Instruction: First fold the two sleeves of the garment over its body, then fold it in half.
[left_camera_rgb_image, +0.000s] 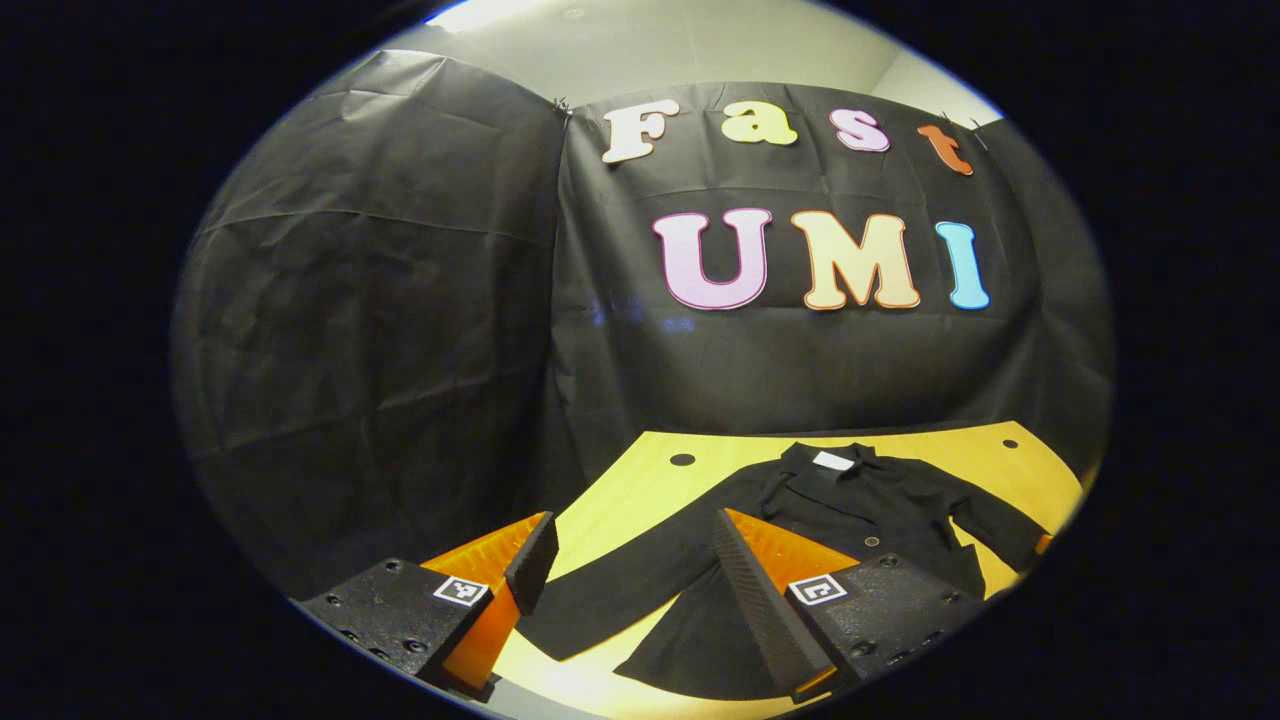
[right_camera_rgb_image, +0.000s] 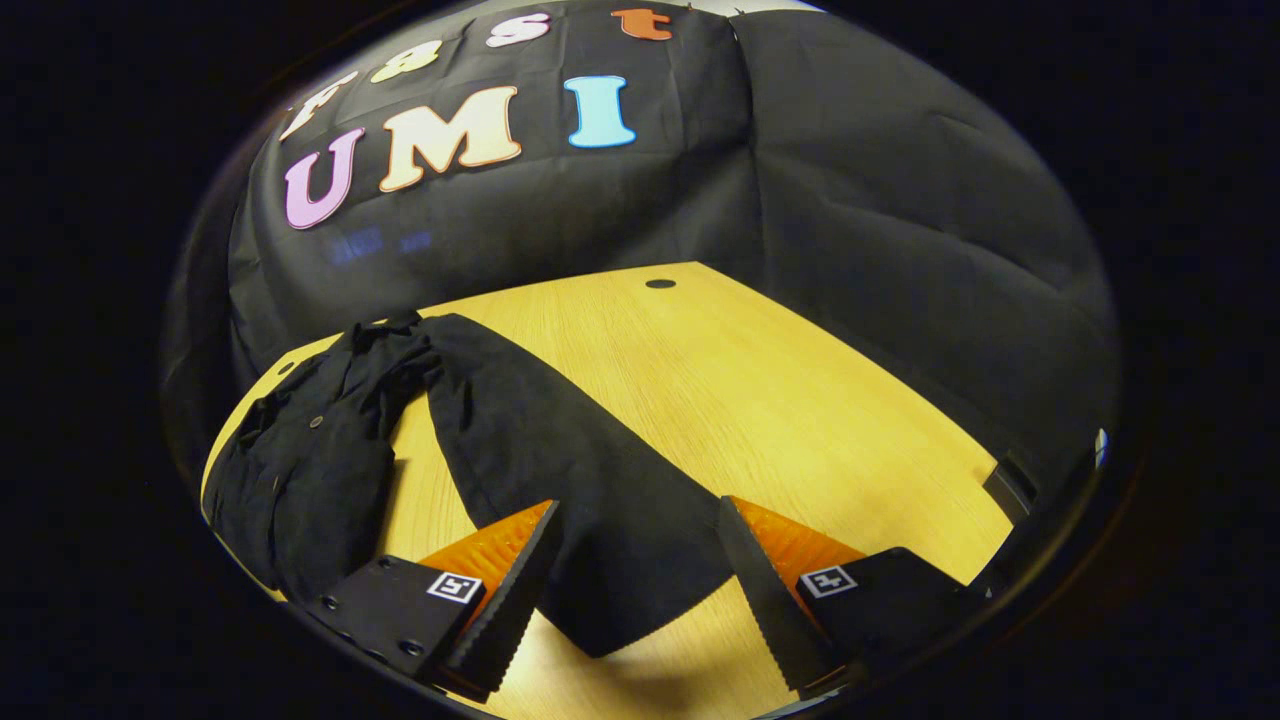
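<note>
On pale wood-grain table (right_camera_rgb_image: 780, 400) — matte black garment (right_camera_rgb_image: 330, 450), sleeves spread flat.

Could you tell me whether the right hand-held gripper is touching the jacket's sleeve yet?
Cannot tell. In the right gripper view, the right hand-held gripper is open, its fingers on either side of the sleeve, but neither contact nor a gap shows plainly.

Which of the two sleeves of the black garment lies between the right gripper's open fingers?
The long black sleeve spread across the wooden table, its cuff between the fingers.
</note>
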